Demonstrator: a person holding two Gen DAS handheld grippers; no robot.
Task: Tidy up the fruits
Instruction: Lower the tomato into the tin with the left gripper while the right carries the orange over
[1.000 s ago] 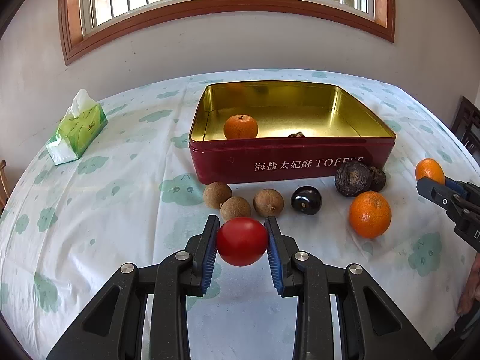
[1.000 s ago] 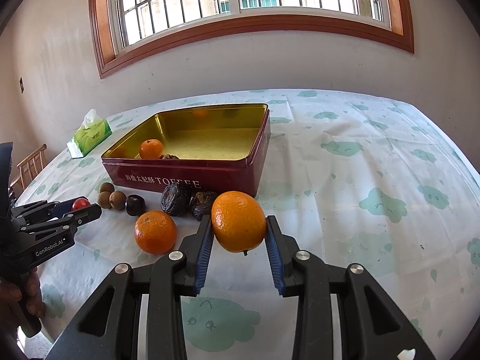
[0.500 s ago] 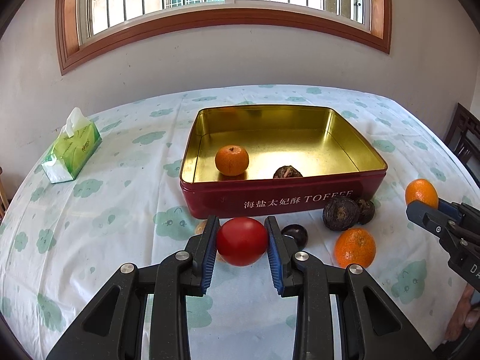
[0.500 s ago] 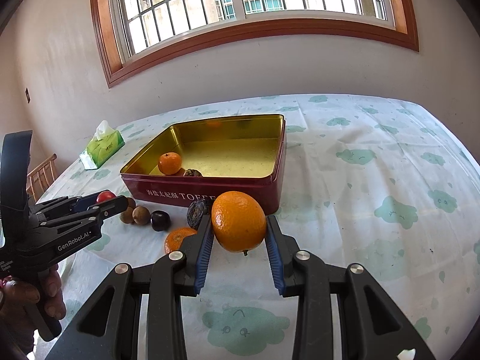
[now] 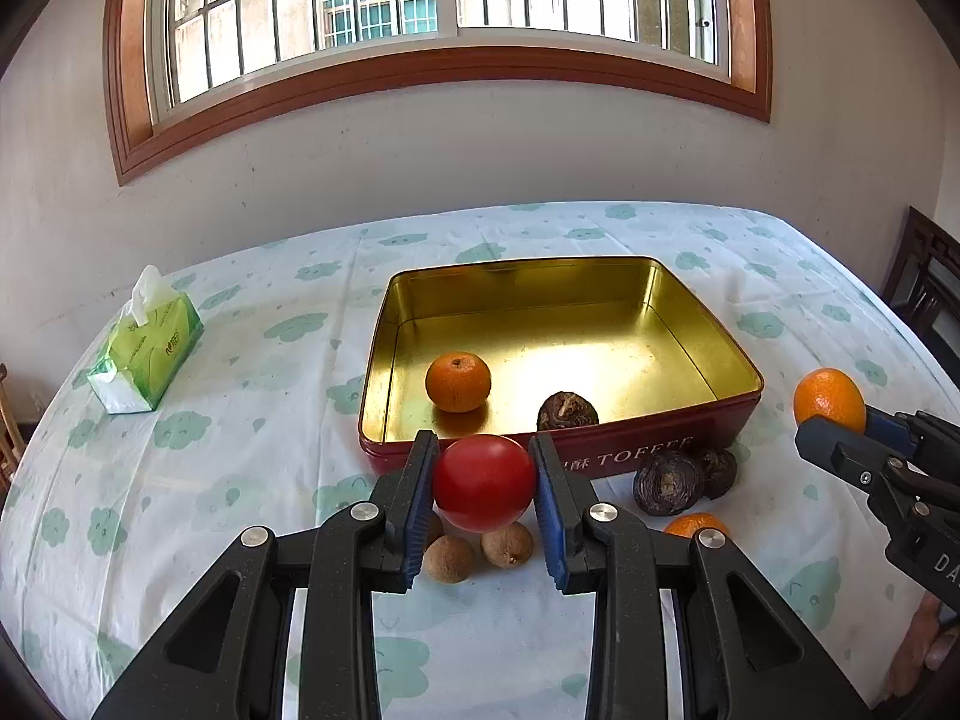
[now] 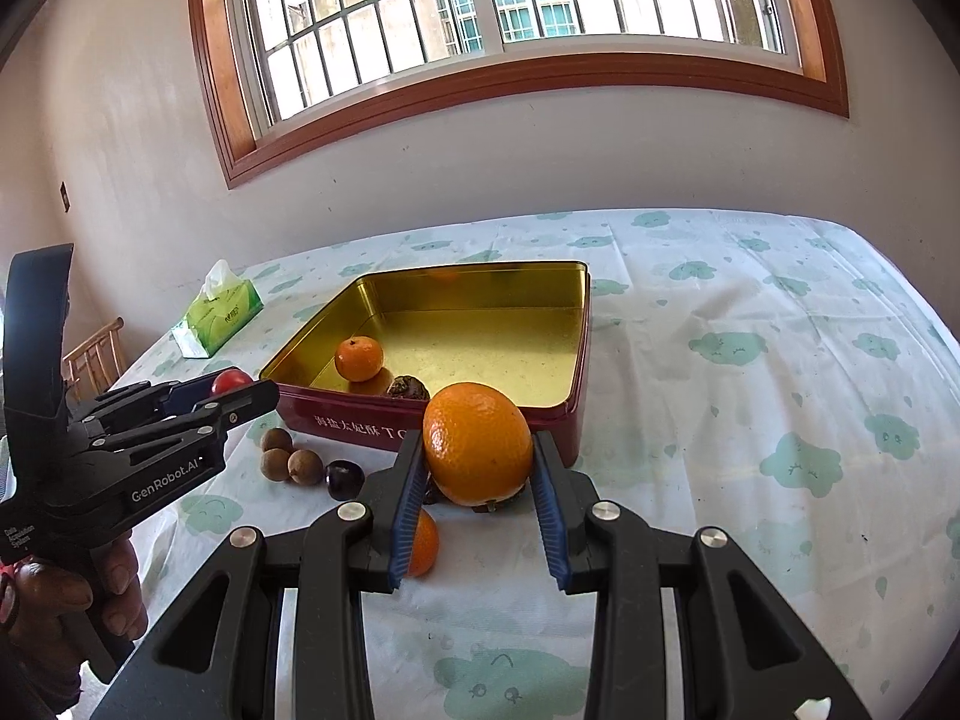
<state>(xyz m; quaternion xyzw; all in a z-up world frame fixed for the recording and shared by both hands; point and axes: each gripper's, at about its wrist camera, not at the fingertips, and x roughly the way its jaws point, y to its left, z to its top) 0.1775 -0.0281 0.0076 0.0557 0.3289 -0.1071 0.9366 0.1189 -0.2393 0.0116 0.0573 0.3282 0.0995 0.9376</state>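
Nearest, the left gripper (image 5: 485, 483) is clamped on a red tomato (image 5: 483, 482), held above the table just short of the tin's near wall; likewise the right gripper (image 6: 477, 450) is clamped on a large orange (image 6: 477, 443), raised before the tin's near right corner. Beneath the tomato, the left wrist view shows two brown longans (image 5: 474, 553), a dark wrinkled fruit (image 5: 667, 482) and part of a loose orange (image 5: 696, 524) on the cloud-printed tablecloth (image 5: 240, 420). Only the right wrist view shows a glossy dark fruit (image 6: 344, 479) beside the longans, and the hand (image 6: 66, 594) gripping the left tool, whose body reads "GenRobot.AI". Beyond lies the red tin (image 5: 702, 432), gold inside, holding a small orange (image 5: 458, 381) and a brown wrinkled fruit (image 5: 567, 411) near its front wall; its side reads "TOFFEE" after Chinese characters, seen more fully in the right wrist view. Farthest, a green tissue pack (image 5: 147, 354) rests at the table's left, its printing illegible.
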